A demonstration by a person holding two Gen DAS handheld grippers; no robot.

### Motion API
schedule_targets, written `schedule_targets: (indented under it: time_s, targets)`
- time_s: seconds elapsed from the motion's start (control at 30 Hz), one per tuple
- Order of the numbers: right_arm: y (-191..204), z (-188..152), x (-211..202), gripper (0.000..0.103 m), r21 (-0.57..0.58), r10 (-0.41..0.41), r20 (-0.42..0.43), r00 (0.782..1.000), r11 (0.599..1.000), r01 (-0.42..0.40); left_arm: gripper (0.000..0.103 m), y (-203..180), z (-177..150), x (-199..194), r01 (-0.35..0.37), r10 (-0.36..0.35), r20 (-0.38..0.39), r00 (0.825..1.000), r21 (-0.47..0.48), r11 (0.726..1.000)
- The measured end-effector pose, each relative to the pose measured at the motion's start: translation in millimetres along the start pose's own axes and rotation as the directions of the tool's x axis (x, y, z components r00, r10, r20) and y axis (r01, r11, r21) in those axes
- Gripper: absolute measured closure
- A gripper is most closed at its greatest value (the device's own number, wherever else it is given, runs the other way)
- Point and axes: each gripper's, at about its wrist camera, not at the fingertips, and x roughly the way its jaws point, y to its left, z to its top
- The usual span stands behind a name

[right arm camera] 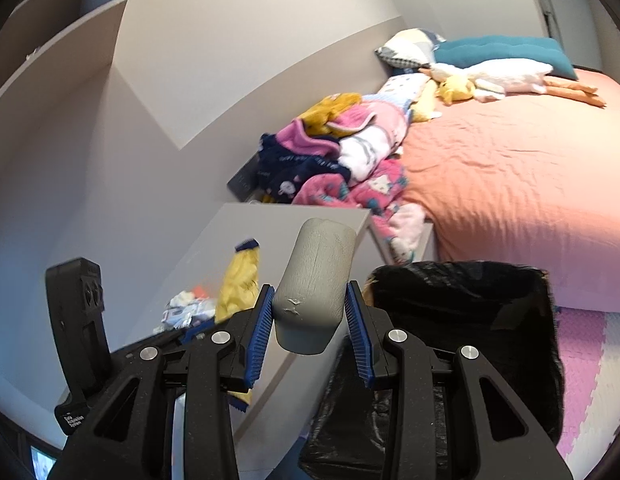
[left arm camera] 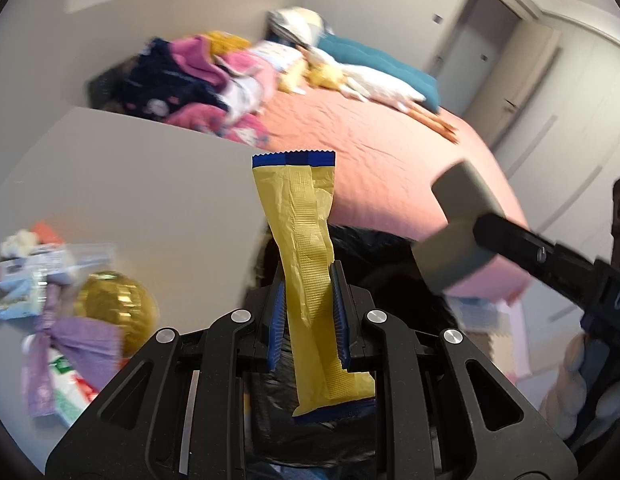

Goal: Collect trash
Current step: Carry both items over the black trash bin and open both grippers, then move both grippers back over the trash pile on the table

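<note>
My left gripper (left arm camera: 307,280) is shut on a crumpled yellow wrapper (left arm camera: 305,248) with blue ends, which stands upright between the blue pads. Below it lies the black bag of a trash bin (left arm camera: 374,248). My right gripper (right arm camera: 310,300) is shut on a grey foam piece (right arm camera: 316,280), which also shows at the right of the left wrist view (left arm camera: 462,232). The bag-lined bin (right arm camera: 470,300) stands open just right of the right gripper, by the table's corner. The yellow wrapper (right arm camera: 239,280) appears to the left, over the table.
A grey table (left arm camera: 129,184) carries a heap of wrappers (left arm camera: 41,280) and a gold foil ball (left arm camera: 117,304) at its left. A bed with an orange cover (right arm camera: 510,180) holds a clothes pile (right arm camera: 342,152) and pillows. Pink foam mats (right arm camera: 582,360) cover the floor.
</note>
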Motion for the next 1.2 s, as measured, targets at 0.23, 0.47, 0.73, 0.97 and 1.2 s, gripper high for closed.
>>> schedule_targets:
  time_s: [0.23, 0.47, 0.73, 0.97, 1.2]
  targets:
    - [-20, 7, -33, 0.013, 0.011, -0.097, 0.140, 0.985, 0.995, 0.096, 0.010, -26, -3, 15, 0.082, -0.080, -0.033, 0.996, 0.063, 0.995]
    - [-35, 12, -35, 0.010, 0.057, -0.097, 0.153, 0.983, 0.994, 0.089, 0.010, -29, 1, 15, 0.070, -0.068, -0.023, 0.997, 0.061, 0.996]
    - [-23, 12, -21, 0.010, 0.026, -0.059, 0.129, 0.990, 0.998, 0.056, 0.010, -16, 0, 8, 0.034, -0.034, -0.008, 0.999, 0.027, 0.999]
    - [-6, 11, -2, 0.010, 0.006, -0.019, 0.095, 0.995, 1.000, 0.018, 0.010, 7, -2, -6, -0.015, 0.015, 0.015, 1.000, -0.016, 1.000]
    - [24, 6, 20, 0.010, -0.060, 0.034, 0.078, 0.996, 0.998, -0.030, 0.010, 34, -6, -22, -0.058, 0.061, 0.043, 0.997, -0.062, 0.996]
